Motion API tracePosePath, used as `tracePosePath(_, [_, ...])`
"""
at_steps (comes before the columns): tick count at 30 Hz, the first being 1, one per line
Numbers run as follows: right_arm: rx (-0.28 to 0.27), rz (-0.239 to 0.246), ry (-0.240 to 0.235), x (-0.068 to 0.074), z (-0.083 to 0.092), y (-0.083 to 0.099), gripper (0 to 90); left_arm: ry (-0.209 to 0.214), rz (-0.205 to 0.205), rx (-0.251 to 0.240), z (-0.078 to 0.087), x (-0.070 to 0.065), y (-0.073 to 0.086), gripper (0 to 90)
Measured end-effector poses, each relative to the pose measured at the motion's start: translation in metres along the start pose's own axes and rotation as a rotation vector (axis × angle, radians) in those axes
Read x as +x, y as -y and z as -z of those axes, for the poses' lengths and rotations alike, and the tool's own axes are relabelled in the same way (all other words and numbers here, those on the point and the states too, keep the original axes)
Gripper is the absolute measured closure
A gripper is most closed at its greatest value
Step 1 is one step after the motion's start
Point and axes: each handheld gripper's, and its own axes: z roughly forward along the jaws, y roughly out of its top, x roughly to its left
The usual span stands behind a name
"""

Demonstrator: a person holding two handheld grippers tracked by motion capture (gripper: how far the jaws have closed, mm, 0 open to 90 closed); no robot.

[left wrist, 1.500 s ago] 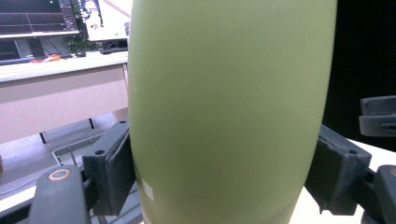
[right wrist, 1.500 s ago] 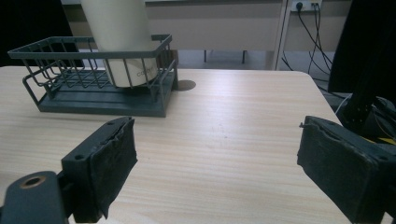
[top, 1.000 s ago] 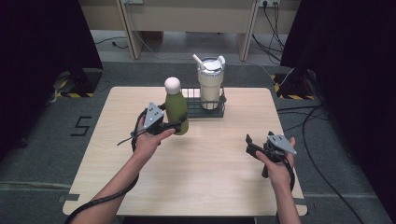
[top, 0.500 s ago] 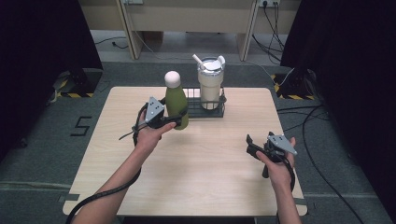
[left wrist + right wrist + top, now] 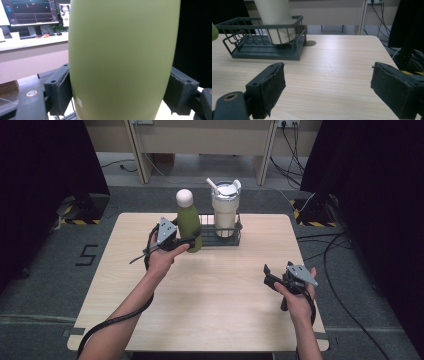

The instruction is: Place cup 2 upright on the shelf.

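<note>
At the counter's far middle, just left of the wire basket: olive-green bottle, smooth, matte, rounded white cap on top. Upright, long axis vertical, cap up. Clamped at its lower body between left gripper jaws; right gripper jaws wide, holding nothing.
</note>
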Motion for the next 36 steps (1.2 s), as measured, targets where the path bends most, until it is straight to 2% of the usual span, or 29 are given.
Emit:
tracePosePath(10, [0.000,0.000,0.002,0.000,0.000,0.000,12.5,-0.016,-0.019,-0.019,-0.012,0.005,-0.010,20.3])
tracePosePath(14, [-0.002,-0.003,0.001,0.000,0.000,0.000,12.5,-0.018,-0.006,-0.017,-0.016,0.007,-0.013,20.3])
tracePosePath(27, [-0.004,-0.006,0.001,-0.002,0.000,0.000,12.5,-0.066,-0.009,-0.024,-0.034,0.022,-0.022,20.3])
tracePosePath(29, [-0.003,-0.005,0.001,-0.003,0.000,0.001,12.5,-0.069,-0.020,-0.016,-0.036,0.024,-0.023,20.3])
tracePosePath(36, [0.000,-0.011,0.005,-0.004,0.000,0.002,12.5,-0.092,0.001,-0.019,-0.047,0.030,-0.025,20.3])
